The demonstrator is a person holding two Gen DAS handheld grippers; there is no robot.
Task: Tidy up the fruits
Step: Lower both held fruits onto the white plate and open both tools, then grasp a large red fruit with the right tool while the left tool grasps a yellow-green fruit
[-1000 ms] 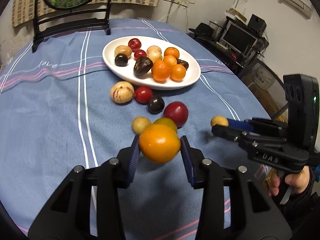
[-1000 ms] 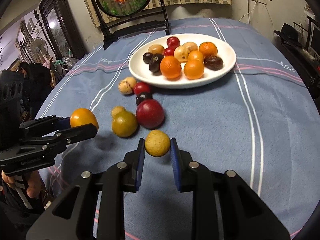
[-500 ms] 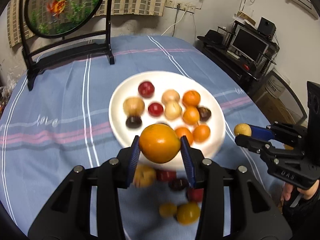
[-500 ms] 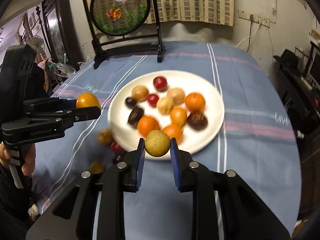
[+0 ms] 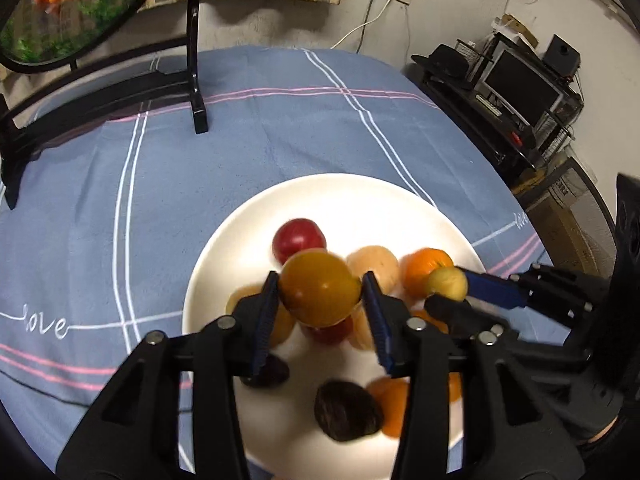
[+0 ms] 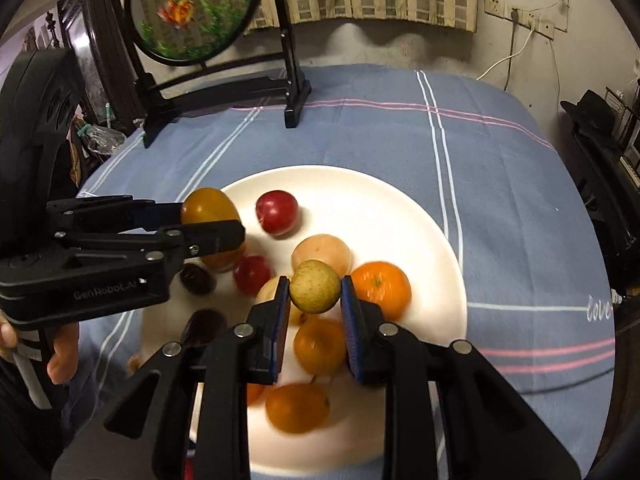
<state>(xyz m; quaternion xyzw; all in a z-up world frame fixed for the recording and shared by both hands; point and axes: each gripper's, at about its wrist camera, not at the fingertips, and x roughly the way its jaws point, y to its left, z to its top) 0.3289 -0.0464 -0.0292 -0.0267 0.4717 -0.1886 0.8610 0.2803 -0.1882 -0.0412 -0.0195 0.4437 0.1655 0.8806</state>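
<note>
My left gripper is shut on a large orange-yellow fruit and holds it above the white plate. My right gripper is shut on a small yellow-green fruit, also above the plate. The plate holds several fruits: a red one, oranges, pale round ones and dark ones. The right gripper shows at the right of the left wrist view. The left gripper shows at the left of the right wrist view.
The table has a blue striped cloth. A black stand with a round painted panel is at the far edge. A computer desk stands beyond the table's right side.
Both grippers have moved forward with their fruits, from over the loose fruits on the cloth to above the plate. The loose fruits have dropped out of view.
</note>
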